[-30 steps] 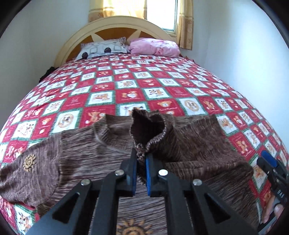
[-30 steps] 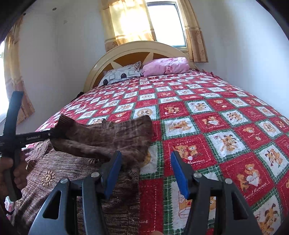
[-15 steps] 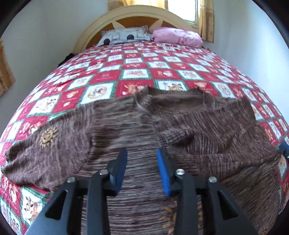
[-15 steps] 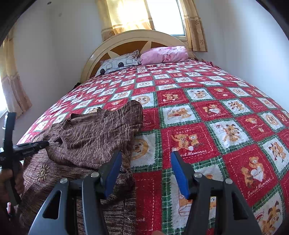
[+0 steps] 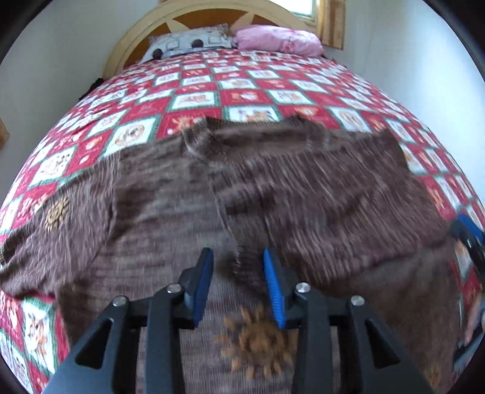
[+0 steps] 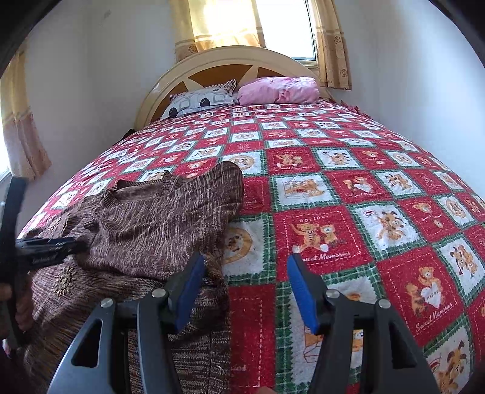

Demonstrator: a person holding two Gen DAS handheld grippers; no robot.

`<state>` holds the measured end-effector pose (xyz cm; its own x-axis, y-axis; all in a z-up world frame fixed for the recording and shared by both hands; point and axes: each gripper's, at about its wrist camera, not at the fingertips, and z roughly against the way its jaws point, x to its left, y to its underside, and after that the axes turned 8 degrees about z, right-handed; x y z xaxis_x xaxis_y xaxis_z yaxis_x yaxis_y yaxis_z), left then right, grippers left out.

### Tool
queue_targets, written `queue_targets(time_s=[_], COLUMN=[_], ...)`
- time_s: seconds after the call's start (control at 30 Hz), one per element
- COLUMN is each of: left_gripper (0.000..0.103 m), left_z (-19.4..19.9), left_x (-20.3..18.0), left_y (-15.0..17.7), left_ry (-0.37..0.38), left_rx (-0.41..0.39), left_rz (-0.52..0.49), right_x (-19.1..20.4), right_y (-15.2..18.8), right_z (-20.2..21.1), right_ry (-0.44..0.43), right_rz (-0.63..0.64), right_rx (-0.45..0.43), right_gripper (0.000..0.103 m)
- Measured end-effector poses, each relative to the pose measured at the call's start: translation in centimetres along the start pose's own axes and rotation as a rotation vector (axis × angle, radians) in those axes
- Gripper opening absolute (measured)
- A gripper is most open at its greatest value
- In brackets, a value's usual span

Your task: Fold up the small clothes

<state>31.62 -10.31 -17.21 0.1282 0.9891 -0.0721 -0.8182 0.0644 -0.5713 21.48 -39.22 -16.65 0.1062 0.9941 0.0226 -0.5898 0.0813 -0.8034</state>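
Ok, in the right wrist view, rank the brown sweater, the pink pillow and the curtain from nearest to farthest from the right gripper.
1. Sweater: lower left, its edge right by the right gripper.
2. Pink pillow: far end of the bed, against the headboard.
3. Curtain: on the wall above and behind the headboard.

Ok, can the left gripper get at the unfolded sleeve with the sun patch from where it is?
Probably yes. The left gripper is open over the brown sweater, and the sleeve lies flat on the bedspread to its left with nothing on it.

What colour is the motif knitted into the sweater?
Golden-orange sun motif on the brown striped sweater; clearest in the left wrist view.
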Motion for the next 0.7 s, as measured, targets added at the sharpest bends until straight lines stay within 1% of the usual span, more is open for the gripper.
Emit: queue_targets(time_s=[0.1, 0.13, 0.2, 0.27, 0.3, 0.33, 0.4, 0.47, 0.5, 0.6, 0.63, 0.7], left_gripper=[0.038, 0.038, 0.038, 0.038, 0.042, 0.048, 0.054, 0.054, 0.054, 0.054, 0.054, 0.054], left_z=[0.5, 0.6, 1.2, 1.8, 2.2, 2.5, 2.6, 2.1, 1.6, -0.1, -0.5, -0.6], left_x=[-0.5, -0.6, -0.6, -0.4, -0.2, -0.1, -0.1, -0.3, -0.5, -0.5, -0.4, -0.1], left_y=[1.1, 1.2, 0.8, -0.1, -0.6, -1.1, -1.6, -1.7, -1.6, -1.0, -0.7, -0.3], left_ry=[0.034, 0.032, 0.012, 0.008, 0.018, 0.014, -0.008, -0.045, -0.051, -0.089, -0.088, -0.069], left_rx=[0.059, 0.060, 0.020, -0.023, -0.040, -0.055, -0.086, -0.094, -0.088, -0.064, -0.048, -0.040], left_rz=[-0.036, -0.040, -0.042, -0.013, 0.009, 0.024, 0.025, 0.000, -0.011, -0.030, -0.026, -0.008], right_x=[0.2, 0.3, 0.4, 0.4, 0.3, 0.2, 0.1, 0.1, 0.2, 2.3, 3.4, 5.4], right_y=[-0.1, -0.1, -0.1, -0.1, -0.1, -0.1, -0.1, -0.5, -0.9, -3.1, -3.8, -4.8], right_z=[-0.3, -0.3, -0.2, -0.1, -0.1, -0.1, -0.1, 0.5, 0.7, 1.0, 0.8, -0.2], right_ry=[0.003, 0.005, 0.007, 0.009, 0.007, 0.005, -0.010, -0.037, -0.053, -0.077, -0.097, -0.184], right_rz=[0.009, 0.014, 0.017, 0.014, 0.012, 0.011, 0.010, 0.011, 0.018, 0.113, 0.155, 0.202], right_rx=[0.010, 0.013, 0.009, 0.003, 0.002, 0.002, 0.004, -0.012, -0.021, -0.022, -0.017, 0.019], right_gripper=[0.058, 0.058, 0.058, 0.058, 0.058, 0.058, 0.058, 0.058, 0.058, 0.058, 0.058, 0.058])
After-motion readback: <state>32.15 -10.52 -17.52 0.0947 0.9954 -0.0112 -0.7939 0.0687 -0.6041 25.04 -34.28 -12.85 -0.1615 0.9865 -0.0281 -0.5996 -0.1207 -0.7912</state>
